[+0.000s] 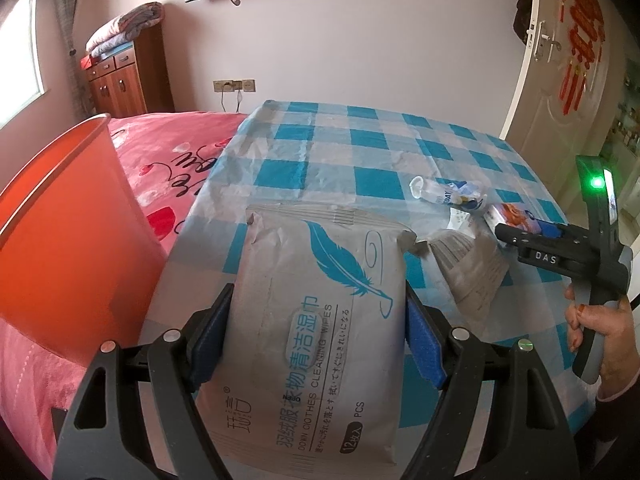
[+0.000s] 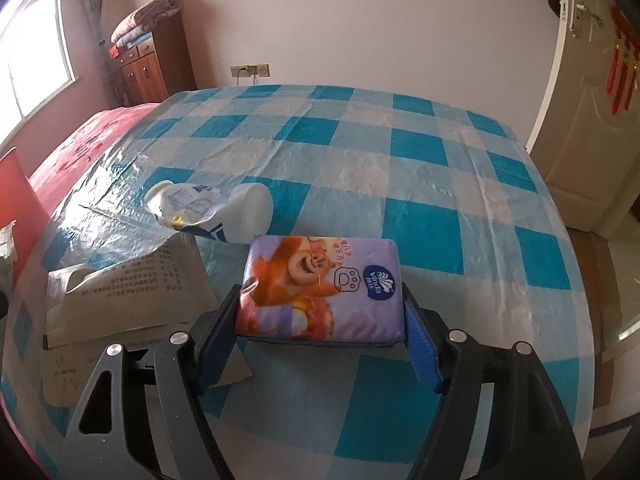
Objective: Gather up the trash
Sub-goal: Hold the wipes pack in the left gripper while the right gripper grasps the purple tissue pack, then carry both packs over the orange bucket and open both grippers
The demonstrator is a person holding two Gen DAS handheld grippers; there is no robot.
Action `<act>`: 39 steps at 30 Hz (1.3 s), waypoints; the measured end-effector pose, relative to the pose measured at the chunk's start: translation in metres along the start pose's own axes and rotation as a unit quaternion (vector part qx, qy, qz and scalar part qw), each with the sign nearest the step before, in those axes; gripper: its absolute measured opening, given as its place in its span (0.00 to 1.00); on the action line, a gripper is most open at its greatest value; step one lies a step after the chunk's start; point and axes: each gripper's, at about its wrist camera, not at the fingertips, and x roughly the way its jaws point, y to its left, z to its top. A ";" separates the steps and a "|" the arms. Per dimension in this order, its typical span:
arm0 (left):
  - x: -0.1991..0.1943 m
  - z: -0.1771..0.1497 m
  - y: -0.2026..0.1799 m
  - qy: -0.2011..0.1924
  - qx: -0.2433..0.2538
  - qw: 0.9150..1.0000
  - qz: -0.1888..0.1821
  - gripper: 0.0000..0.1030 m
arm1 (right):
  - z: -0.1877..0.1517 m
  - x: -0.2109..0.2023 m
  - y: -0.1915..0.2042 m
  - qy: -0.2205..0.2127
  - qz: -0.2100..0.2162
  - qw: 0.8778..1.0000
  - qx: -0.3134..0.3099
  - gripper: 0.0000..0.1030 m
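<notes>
My left gripper [image 1: 318,328] is shut on a grey wet-wipes pack [image 1: 316,320] with a blue feather print, held above the checked table [image 1: 360,148]. My right gripper [image 2: 320,316] is shut on a purple Vinda tissue pack [image 2: 320,292] with a cartoon bear, just above the tablecloth [image 2: 420,208]; it also shows in the left wrist view [image 1: 516,236] at the right. A crushed white plastic bottle [image 2: 212,210] lies on its side left of the tissue pack, also in the left wrist view [image 1: 448,192]. A flat grey wrapper [image 2: 124,292] lies at the left, also in the left wrist view [image 1: 468,264].
An orange bin [image 1: 68,216] stands on the pink bed [image 1: 176,160] left of the table. A wooden cabinet [image 1: 124,76] with folded blankets stands at the back left. A white door [image 1: 560,92] is at the right.
</notes>
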 end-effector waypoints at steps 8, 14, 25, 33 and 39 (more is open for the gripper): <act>-0.009 -0.003 0.008 -0.010 -0.001 1.000 0.007 0.76 | -0.003 -0.018 0.006 -0.015 -0.002 1.000 0.004 0.71; -0.018 -0.006 0.012 -0.020 -0.002 1.000 0.011 0.76 | -0.004 -0.039 0.011 -0.027 0.003 1.000 0.000 0.71; -0.050 -0.002 0.020 -0.052 0.003 0.998 0.031 0.76 | -0.006 -0.076 0.034 -0.040 0.034 0.998 -0.018 0.71; -0.074 0.007 0.035 -0.079 0.003 0.996 0.048 0.76 | -0.004 -0.097 0.060 -0.044 0.062 0.996 -0.040 0.71; -0.086 0.017 0.048 -0.097 -0.001 0.993 0.062 0.76 | 0.001 -0.106 0.087 -0.046 0.086 0.993 -0.065 0.71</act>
